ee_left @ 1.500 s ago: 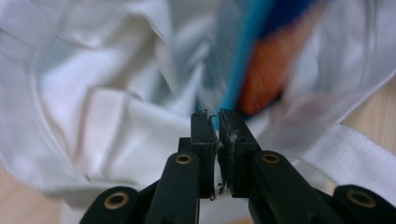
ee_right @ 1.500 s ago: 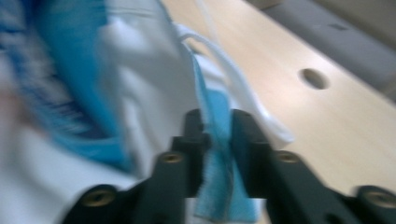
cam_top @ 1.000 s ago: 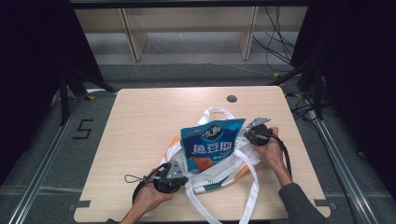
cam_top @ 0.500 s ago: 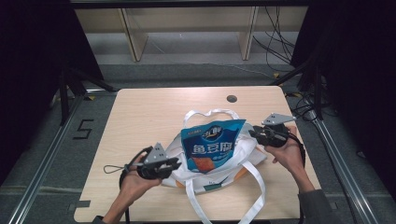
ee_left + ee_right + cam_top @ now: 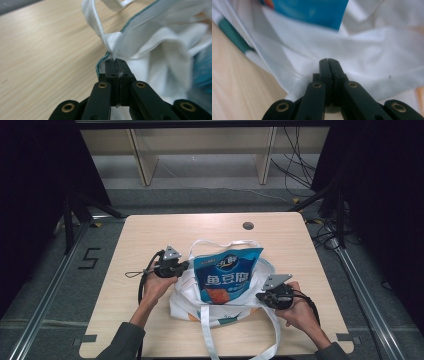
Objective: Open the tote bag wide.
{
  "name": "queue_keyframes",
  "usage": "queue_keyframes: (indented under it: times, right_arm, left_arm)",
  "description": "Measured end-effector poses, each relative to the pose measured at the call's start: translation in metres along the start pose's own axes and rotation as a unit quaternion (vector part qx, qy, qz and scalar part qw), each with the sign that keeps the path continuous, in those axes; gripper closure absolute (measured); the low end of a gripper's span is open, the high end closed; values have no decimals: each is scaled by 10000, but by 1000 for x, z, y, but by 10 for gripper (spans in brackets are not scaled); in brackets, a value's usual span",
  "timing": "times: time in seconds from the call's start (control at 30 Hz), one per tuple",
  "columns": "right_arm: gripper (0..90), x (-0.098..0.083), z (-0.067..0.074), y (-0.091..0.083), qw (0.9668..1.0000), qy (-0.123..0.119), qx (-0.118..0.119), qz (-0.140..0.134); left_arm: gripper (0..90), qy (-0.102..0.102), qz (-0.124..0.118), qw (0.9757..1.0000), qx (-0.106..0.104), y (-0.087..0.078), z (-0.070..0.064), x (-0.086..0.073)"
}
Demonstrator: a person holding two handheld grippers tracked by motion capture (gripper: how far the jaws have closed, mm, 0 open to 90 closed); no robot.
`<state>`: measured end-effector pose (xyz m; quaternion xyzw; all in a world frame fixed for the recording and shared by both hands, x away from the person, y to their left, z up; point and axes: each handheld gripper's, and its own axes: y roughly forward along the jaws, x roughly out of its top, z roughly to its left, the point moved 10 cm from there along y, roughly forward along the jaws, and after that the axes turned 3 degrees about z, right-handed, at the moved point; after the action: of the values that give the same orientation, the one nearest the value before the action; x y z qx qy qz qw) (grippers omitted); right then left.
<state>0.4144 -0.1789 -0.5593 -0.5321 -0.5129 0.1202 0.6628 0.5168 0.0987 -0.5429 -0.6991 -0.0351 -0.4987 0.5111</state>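
Note:
A white tote bag (image 5: 186, 304) lies on the wooden table (image 5: 150, 232) with a blue snack packet (image 5: 227, 277) sticking out of its mouth. My left gripper (image 5: 184, 266) is at the bag's upper left rim. In the left gripper view its jaws (image 5: 115, 60) are shut on the green-trimmed edge of the bag (image 5: 155, 47), just below a strap. My right gripper (image 5: 260, 296) is at the bag's lower right side. Its jaws (image 5: 328, 60) are shut against the white cloth (image 5: 372, 50), which creases toward the tips, with the packet (image 5: 312, 10) just beyond.
The bag's long white straps (image 5: 206, 336) trail toward the table's near edge. A round cable hole (image 5: 247, 225) sits near the far edge. Bare wood lies to the left and behind the bag. Shelf legs (image 5: 142, 162) stand beyond the table.
My left gripper has moved from the bag's lower left up to its upper left rim. My right gripper has dropped from the upper right corner to the lower right side. The bag has shifted slightly.

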Motion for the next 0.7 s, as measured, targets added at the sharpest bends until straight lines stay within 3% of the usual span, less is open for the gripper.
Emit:
queue_keyframes:
  times: [0.1, 0.13, 0.17, 0.2, 0.23, 0.27, 0.33, 0.4, 0.43, 0.47, 0.5, 0.57, 0.63, 0.7]
  right_arm:
    - [900, -10, 1, 15, 9999, 77, -46, 141]
    - [900, -11, 0, 13, 9998, -15, 58, 176]
    - [900, -10, 1, 15, 9999, 60, 89, 102]
    - [900, -11, 0, 13, 9998, 45, 120, 154]
    - [900, -8, 0, 12, 9998, 130, 69, 102]
    - [872, -6, -1, 8, 9997, 205, 14, 95]
    - [860, 11, -4, -11, 9993, -7, -9, -375]
    - [855, 37, -13, -42, 9954, -100, -87, -946]
    - [856, 48, -19, -54, 9925, -106, -247, -1196]
    - [853, 54, -26, -62, 9909, -91, -369, -1290]
    - [853, 64, -37, -71, 9879, -128, -578, -1432]
    - [851, 72, -53, -74, 9865, -107, -804, -1422]
    - [842, 77, -65, -65, 9867, 101, -881, -1365]
    - [843, 79, -70, -53, 9888, 59, -836, -1232]
  left_arm:
    - [894, -233, 145, 9995, -159, 19, -2, -20]
    - [894, -174, 213, 9994, -205, 26, -2, -26]
    - [894, -371, 112, 9989, -252, 26, -3, -24]
    - [893, -414, 81, 9990, -178, 21, -2, -19]
    - [884, -376, -7, 9992, -137, 16, -4, -14]
    - [869, -213, -50, 9996, -183, 5, -8, -7]
    - [850, -151, -256, 9994, -195, -9, -17, 5]
    - [843, 80, -299, 9993, -212, -25, -31, 10]
    - [842, 116, -319, 9991, -242, -29, -37, 11]
    - [840, 309, -265, 9988, -271, -35, -46, 9]
    - [837, 345, -262, 9986, -293, -37, -52, 7]
    - [833, 414, -259, 9980, -393, -43, -67, 1]
    - [833, 519, -181, 9974, -468, -49, -80, -9]
    - [826, 638, -56, 9966, -515, -51, -87, -18]
